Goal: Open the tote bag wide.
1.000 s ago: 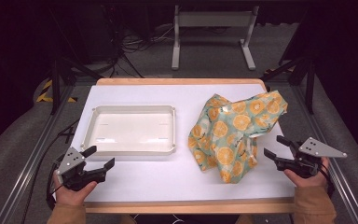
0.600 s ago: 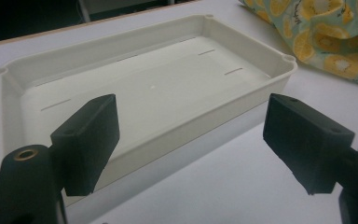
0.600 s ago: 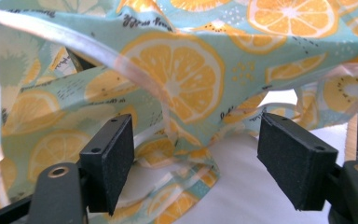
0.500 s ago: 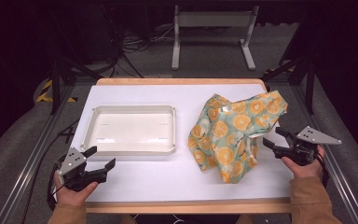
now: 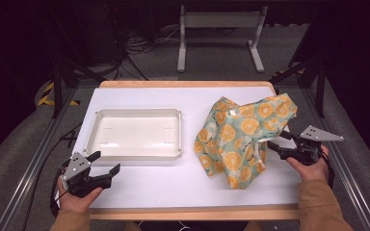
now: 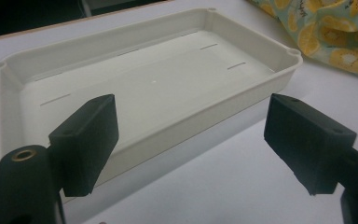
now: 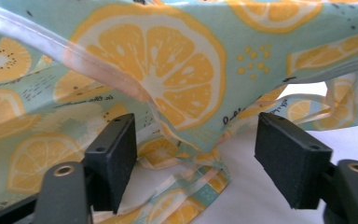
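High view first: the worktop (image 5: 183, 187) is a white sheet on a wooden table, and it carries two things. On its left half lies a shallow cream tray (image 5: 92, 139), long side running along the near edge, nothing in it. On the right half, close to the right edge and reaching toward the far right corner, lies the cloth (image 5: 243, 137), a crumpled pale green piece printed with orange slices, bunched up in folds rather than spread flat.

My right gripper (image 5: 275, 144) is at the right edge of the worktop, pointing left at the cloth's right side. Its jaws are wide apart and hold nothing. In the right gripper view the cloth (image 7: 168, 70) hangs close in front of me; a hemmed fold dips down between the two jaws, and I cannot tell whether it touches either pad. A bit of bare white worktop shows under it to the right.

My left gripper (image 5: 106, 163) rests near the near left corner, just in front of the tray's near rim and apart from it. Its jaws are also wide apart, empty. In the left gripper view the tray (image 6: 261, 86) lies just beyond them, with an edge of the cloth (image 6: 335, 32) past the tray's far end.
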A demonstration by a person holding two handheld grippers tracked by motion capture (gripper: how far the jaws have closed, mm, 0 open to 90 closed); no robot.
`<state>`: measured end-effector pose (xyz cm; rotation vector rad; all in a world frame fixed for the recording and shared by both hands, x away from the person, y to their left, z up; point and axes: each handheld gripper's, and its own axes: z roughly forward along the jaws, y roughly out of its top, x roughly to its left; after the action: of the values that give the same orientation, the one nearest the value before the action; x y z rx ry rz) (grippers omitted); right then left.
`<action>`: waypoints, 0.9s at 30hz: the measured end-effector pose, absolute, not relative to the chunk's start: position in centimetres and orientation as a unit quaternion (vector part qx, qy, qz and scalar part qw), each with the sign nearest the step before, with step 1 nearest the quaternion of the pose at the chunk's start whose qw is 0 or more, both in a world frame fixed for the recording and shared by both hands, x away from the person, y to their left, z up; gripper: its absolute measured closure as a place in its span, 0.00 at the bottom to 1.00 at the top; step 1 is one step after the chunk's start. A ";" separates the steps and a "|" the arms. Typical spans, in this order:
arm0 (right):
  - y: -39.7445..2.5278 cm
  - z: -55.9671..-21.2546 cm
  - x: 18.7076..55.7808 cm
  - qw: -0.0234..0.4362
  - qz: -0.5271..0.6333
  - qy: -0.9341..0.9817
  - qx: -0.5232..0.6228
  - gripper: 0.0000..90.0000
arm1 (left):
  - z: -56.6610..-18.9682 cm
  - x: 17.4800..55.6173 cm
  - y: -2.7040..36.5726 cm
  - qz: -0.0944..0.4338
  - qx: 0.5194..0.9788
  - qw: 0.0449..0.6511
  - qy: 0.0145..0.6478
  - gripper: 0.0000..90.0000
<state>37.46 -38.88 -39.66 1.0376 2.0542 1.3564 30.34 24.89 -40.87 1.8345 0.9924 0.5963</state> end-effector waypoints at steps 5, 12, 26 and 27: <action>-38.5 -39.6 37.6 0.230 0.495 0.752 0.371 0.40 | -40.9 30.3 24.8 0.243 0.750 0.465 0.403 0.20; -38.9 -39.3 37.3 0.233 0.500 0.750 0.364 0.66 | -41.0 30.4 24.7 0.242 0.753 0.463 0.401 0.20; -39.2 -37.7 36.0 0.257 0.508 0.743 0.352 0.98 | -41.2 30.5 24.5 0.239 0.756 0.459 0.400 0.20; -39.2 -37.6 35.9 0.258 0.509 0.743 0.351 0.98 | -41.2 30.5 24.5 0.239 0.757 0.458 0.400 0.20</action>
<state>35.91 -39.23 -37.60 0.9530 2.0134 1.3788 30.47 24.51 -41.18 1.8656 0.9852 0.5897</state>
